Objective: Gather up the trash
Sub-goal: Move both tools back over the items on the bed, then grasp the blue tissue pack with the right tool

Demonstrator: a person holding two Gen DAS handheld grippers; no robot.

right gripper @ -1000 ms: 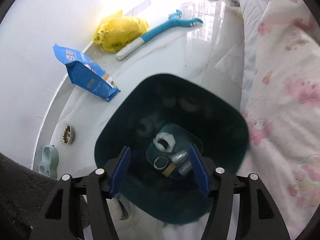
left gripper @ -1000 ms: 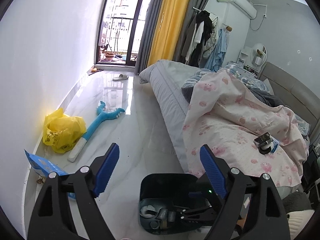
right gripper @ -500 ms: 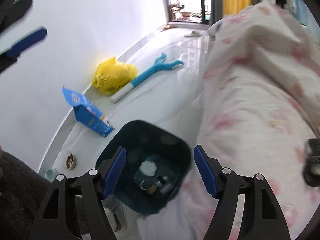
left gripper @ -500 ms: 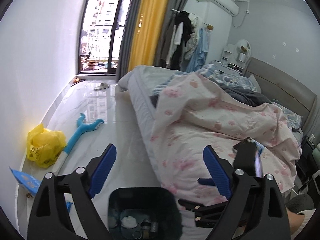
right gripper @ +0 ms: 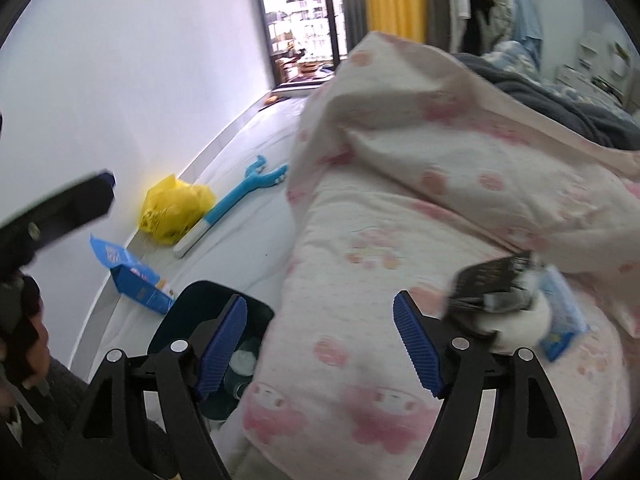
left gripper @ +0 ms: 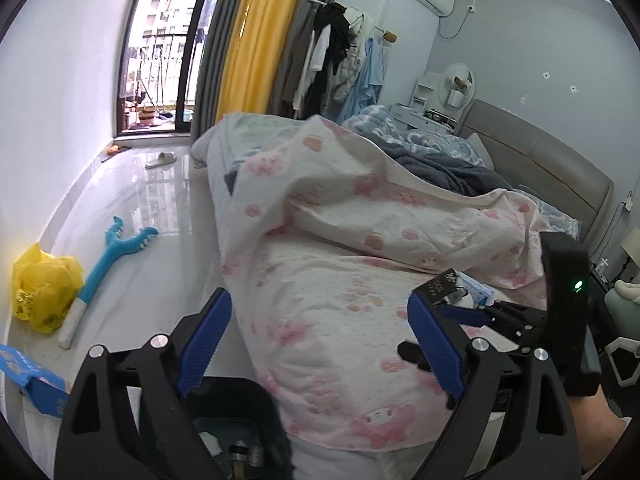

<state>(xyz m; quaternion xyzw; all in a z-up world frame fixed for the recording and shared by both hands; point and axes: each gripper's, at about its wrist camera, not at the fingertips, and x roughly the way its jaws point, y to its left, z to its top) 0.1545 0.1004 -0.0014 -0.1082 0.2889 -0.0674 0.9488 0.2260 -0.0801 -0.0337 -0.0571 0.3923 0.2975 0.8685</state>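
Note:
A dark teal bin [right gripper: 188, 312] with trash in it stands on the floor beside the bed; it also shows in the left wrist view [left gripper: 240, 412]. A black wrapper [right gripper: 492, 280], a white scrap and a blue packet [right gripper: 560, 316] lie on the pink quilt [right gripper: 400, 216]. My right gripper [right gripper: 320, 348] is open and empty, left of that pile and above the quilt's edge. My left gripper [left gripper: 318, 340] is open and empty above the bin and quilt. The wrapper [left gripper: 440, 284] shows beyond its right finger. The right gripper appears there [left gripper: 520, 320].
On the floor by the white wall lie a yellow plastic bag [left gripper: 42, 280], a blue and white toy [left gripper: 108, 256] and a blue carton [right gripper: 132, 276]. A slipper [left gripper: 160, 158] lies near the balcony door. Clothes hang behind the bed.
Both grippers have risen from over the bin and turned right toward the bed. The trash pile on the quilt is now close to the right gripper. Both stayed open.

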